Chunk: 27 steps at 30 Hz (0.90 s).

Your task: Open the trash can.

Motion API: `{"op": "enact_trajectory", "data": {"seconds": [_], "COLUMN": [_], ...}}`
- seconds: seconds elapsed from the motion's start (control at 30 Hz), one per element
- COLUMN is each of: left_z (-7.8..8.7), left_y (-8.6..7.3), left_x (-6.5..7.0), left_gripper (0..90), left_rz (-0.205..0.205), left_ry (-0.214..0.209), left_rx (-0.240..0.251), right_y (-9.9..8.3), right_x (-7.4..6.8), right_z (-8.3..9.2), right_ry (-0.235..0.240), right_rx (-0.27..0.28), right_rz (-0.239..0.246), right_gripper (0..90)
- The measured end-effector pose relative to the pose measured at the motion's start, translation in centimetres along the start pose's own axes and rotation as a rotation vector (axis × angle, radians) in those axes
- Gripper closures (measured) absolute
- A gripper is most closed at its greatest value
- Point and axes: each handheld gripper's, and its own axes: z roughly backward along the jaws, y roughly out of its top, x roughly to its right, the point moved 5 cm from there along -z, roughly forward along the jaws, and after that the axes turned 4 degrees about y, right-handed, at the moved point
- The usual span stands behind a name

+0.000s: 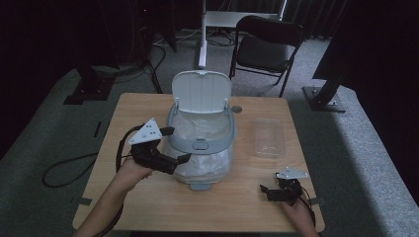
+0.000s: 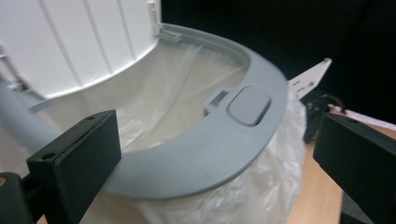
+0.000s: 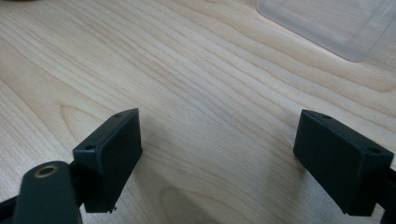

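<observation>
Right gripper (image 1: 272,190) sits low over the table (image 1: 148,202) at the near right corner, held in the right hand (image 1: 299,210). Jaws spread wide, nothing between them; in the right gripper view (image 3: 219,154) there is bare wood grain in the gap, pads clear of any object. Clear plastic tray (image 1: 269,137) lies just beyond it on the table, apart from the jaws; its corner shows at the top of the right gripper view (image 3: 327,23).

Left gripper (image 1: 173,145), in the left hand (image 1: 132,170), is up at the left side of the bin (image 1: 200,143). Jaws stand wide apart, one on each side of the grey rim ring (image 2: 205,149); the pads look clear of it, so no grip. Whether the near pad brushes the rim, can't tell.

Bin stands mid-table, upright. Grey ring sits on top with a translucent bag liner (image 2: 261,196) hanging out beneath it and lining the inside. Push-button latch (image 2: 249,105) at the ring's front. White ribbed lid (image 1: 201,92) hinged open, standing upright at the far side.

Beyond the table: black folding chair (image 1: 267,47) on the carpet.
</observation>
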Motion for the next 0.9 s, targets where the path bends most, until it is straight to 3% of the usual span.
{"op": "enact_trajectory", "data": {"seconds": [0.07, 0.2, 0.27, 0.5, 0.9], "left_z": [0.2, 0.7, 0.9, 1.5, 2.1], "left_y": [-0.4, -1.0, -1.2, -2.5, -5.1], "left_x": [-0.5, -1.0, -1.2, -2.3, -3.5], "left_gripper": [1.8, 1.8, 1.8, 1.8, 1.8], "left_rz": [0.019, 0.015, 0.028, 0.067, 0.070], "left_ry": [0.013, 0.040, 0.032, 0.048, 0.113], "left_rx": [0.018, 0.046, 0.056, 0.052, 0.019], "right_y": [0.0, 0.0, 0.0, 0.0, 0.0], "right_x": [0.0, 0.0, 0.0, 0.0, 0.0], "right_z": [0.0, 0.0, 0.0, 0.0, 0.0], "right_ry": [0.000, -0.001, -0.001, -0.001, -0.002], "right_rx": [0.000, 0.000, 0.000, 0.000, 0.000], "right_rz": [0.000, -0.001, -0.001, -0.001, -0.002], "right_gripper": [14.6, 14.6, 14.6, 14.6, 14.6]}}
